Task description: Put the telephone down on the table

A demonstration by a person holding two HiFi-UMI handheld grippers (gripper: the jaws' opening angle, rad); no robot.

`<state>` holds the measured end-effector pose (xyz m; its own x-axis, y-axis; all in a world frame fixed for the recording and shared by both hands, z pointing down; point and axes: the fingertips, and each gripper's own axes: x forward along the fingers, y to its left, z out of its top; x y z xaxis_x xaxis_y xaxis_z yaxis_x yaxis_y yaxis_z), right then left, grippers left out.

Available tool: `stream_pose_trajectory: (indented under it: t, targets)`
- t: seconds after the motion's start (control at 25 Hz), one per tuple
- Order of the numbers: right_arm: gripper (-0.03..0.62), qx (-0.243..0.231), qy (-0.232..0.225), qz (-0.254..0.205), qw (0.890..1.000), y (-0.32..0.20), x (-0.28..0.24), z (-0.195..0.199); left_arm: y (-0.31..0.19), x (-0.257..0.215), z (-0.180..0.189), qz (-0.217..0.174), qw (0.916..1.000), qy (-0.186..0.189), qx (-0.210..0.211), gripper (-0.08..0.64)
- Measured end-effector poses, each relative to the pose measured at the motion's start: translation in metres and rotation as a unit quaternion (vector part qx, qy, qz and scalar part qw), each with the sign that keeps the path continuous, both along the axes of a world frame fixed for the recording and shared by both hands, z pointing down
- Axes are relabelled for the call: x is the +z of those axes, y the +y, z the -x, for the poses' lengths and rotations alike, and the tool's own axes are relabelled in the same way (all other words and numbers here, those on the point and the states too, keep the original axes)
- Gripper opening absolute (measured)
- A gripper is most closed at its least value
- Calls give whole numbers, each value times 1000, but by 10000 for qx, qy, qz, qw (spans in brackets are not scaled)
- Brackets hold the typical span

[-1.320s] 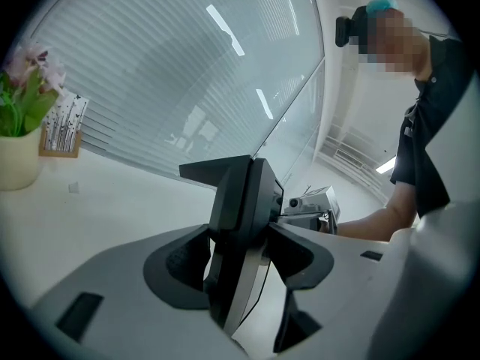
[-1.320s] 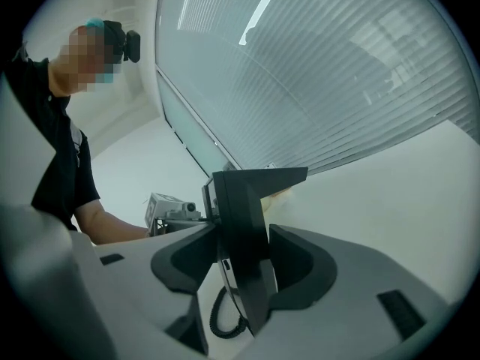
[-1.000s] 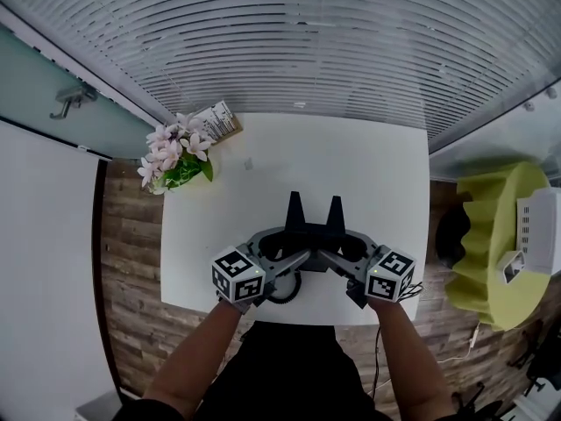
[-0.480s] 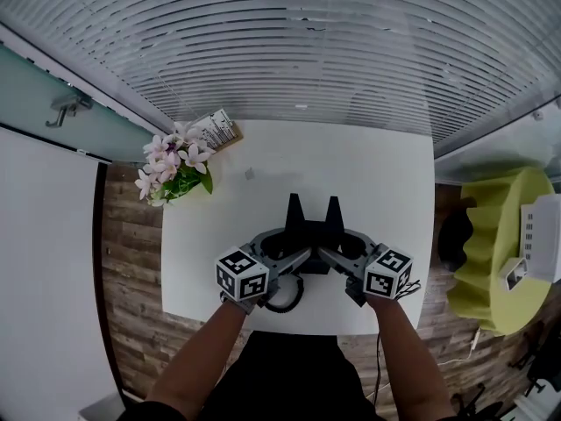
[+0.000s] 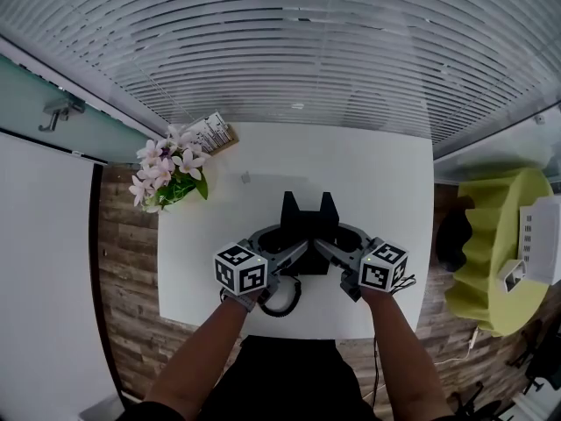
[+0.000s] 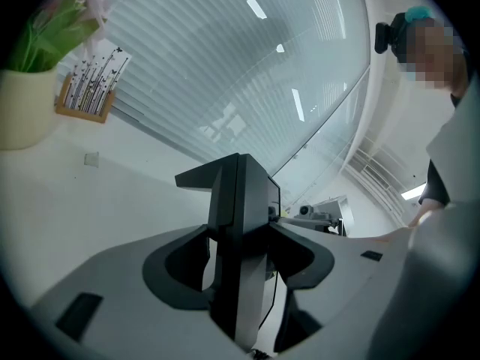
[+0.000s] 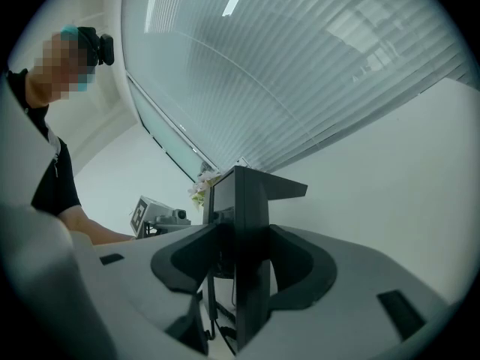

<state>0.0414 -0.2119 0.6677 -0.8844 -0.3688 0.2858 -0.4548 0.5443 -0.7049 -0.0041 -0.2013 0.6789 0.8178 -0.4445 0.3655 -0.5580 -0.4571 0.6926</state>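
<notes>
Now | one telephone (image 5: 308,222) | left gripper (image 5: 294,251), right gripper (image 5: 326,248): both clamping | one table (image 5: 377,174)

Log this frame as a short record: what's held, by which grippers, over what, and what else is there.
held object: black telephone
left gripper: shut on the telephone's left side
right gripper: shut on its right side
surface: white table; contact cannot be told
cord: coiled, near the table's front edge
other items: potted flowers at the far left corner
</notes>
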Motion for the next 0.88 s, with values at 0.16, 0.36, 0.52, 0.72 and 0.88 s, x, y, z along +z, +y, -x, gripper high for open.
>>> stream_pose_trajectory:
  t: [0.16,0.36,0.52,0.72,0.88]
  targets:
    - [222,102,-30,88,9999,-10,6,0,-10,7,1,139,9998,31,-100,242]
    - [222,202,-88,263,9994,-20,15,0,-23,10,1,302,9993,76,-202,245]
    - [222,245,-110,387,9989,-25,23,1,-30,15,2,446,9987,108,-237,249]
    - [222,230,-147,485,9984,-29,27,1,-27,29,2,657,9976,170,-152,250]
    - [222,214,-247,536,9980,-29,28,0,-32,22,2,596,9980,170,-101,250]
